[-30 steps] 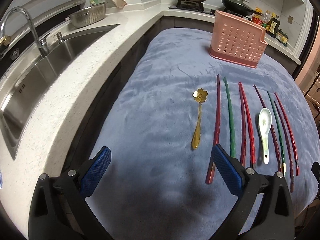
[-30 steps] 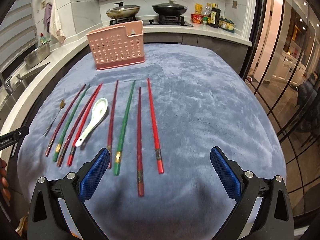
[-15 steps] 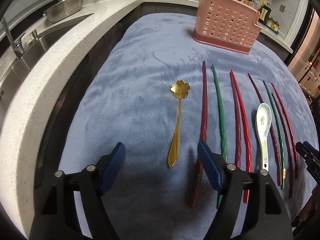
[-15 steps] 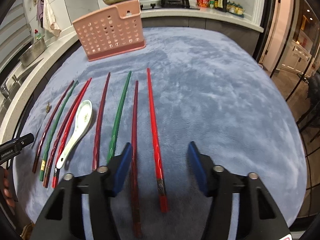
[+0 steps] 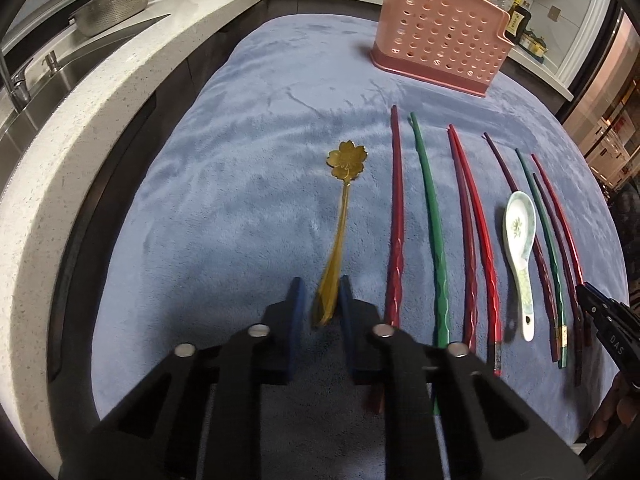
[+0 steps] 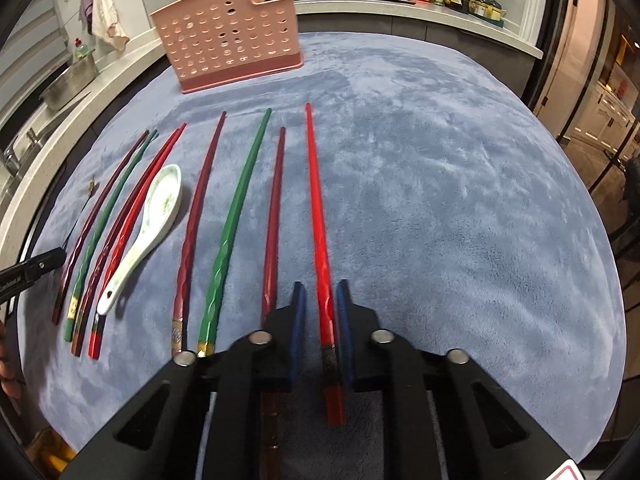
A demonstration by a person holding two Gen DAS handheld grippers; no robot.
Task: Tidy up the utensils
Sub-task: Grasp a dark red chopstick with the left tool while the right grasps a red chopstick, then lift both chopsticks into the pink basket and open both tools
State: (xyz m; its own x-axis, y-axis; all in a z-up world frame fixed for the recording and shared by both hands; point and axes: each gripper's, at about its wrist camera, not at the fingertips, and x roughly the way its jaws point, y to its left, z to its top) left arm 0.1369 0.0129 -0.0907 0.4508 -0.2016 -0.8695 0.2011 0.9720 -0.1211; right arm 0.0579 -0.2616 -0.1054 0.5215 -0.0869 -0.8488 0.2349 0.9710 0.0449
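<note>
Slippage is the risk: left gripper pinches the gold spoon at its thin handle tip, right gripper clamps the red chopstick near its end; both lie on the blue cloth and may pivot when lifted

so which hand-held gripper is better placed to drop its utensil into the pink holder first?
Right, marginally. The right hand-held gripper straddles the red chopstick; the left straddles the gold spoon. The pink holder looks slightly nearer.

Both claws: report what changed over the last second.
The left claw came down and narrowed around the gold flower-shaped spoon handle. The right claw did likewise around the bright red chopstick. Utensils and the pink perforated holder lie unmoved.
</note>
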